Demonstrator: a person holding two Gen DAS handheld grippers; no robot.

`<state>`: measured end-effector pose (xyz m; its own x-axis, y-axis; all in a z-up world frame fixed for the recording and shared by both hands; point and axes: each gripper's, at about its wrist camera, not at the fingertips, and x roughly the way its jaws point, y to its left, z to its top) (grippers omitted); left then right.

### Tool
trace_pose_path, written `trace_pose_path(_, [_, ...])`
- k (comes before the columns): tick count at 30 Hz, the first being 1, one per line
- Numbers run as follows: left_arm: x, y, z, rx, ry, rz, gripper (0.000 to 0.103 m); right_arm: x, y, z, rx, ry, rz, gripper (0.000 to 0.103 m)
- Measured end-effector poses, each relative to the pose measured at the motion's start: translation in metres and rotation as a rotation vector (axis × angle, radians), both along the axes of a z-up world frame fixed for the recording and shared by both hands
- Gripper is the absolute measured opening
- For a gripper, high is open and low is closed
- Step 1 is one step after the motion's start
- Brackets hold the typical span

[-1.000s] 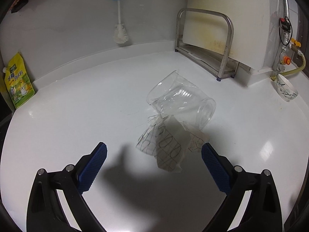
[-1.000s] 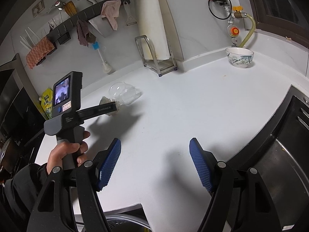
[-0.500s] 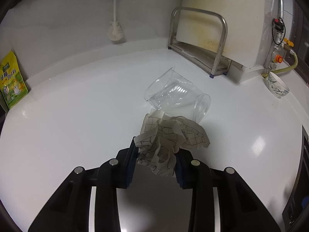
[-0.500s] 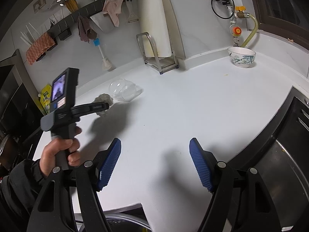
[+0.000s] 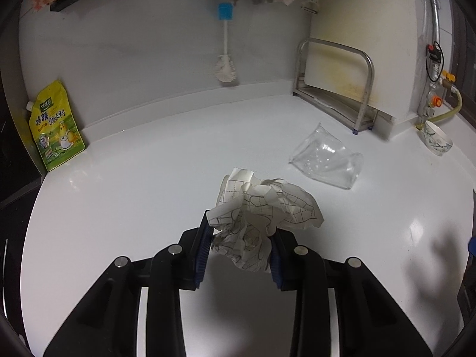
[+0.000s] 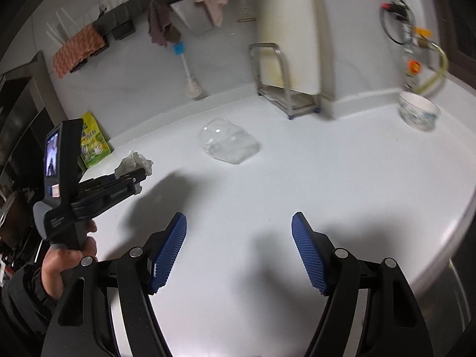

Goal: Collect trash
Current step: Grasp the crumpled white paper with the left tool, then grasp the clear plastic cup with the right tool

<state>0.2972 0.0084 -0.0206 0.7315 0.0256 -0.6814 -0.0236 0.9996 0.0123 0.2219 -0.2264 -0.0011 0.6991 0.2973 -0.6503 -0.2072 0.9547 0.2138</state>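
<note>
- Left gripper [image 5: 241, 251]: blue pads clamped on a crumpled paper wad [image 5: 261, 208] with printed grid lines; the wad is lifted off the white counter [image 5: 134, 196].
- Right gripper [image 6: 238, 253]: jaws apart, nothing between them, held above the counter's near edge.
- Clear plastic cup [image 5: 327, 160]: lying on its side on the counter, apart from the wad, between it and the metal rack [image 5: 336, 86].
- Yellow pouch [image 5: 55, 126]: upright against the wall, far to the left of the cup.
- Patterned bowl [image 6: 418, 114]: right of the rack.
</note>
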Motion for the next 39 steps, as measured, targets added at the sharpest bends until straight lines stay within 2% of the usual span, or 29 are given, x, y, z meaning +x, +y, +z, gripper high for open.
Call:
trace_pose_path(7, [0.008, 0.022, 0.001, -0.067, -0.007, 0.021, 0.034, 0.046, 0.029, -0.001, -0.155, -0.005, 0.091, 0.07])
trace_pose_path(11, [0.007, 0.031, 0.003, -0.02, -0.054, 0.066, 0.034, 0.072, 0.04, -0.005, -0.204, 0.004, 0.139, 0.074])
trace_pose_path(20, [0.015, 0.053, -0.001, -0.061, -0.022, 0.103, 0.033, 0.133, 0.064, -0.015, -0.284, 0.032, 0.211, 0.077])
trace_pose_path(27, [0.019, 0.06, -0.008, -0.099, 0.01, 0.107, 0.034, 0.173, 0.085, -0.028, -0.402, 0.054, 0.279, 0.082])
trace_pose_path(34, [0.022, 0.065, -0.014, -0.13, 0.04, 0.109, 0.034, 0.199, 0.102, -0.047, -0.464, 0.121, 0.331, 0.082])
trace_pose_path(39, [0.023, 0.066, -0.016, -0.142, 0.049, 0.109, 0.034, 0.214, 0.105, -0.059, -0.425, 0.176, 0.361, 0.082])
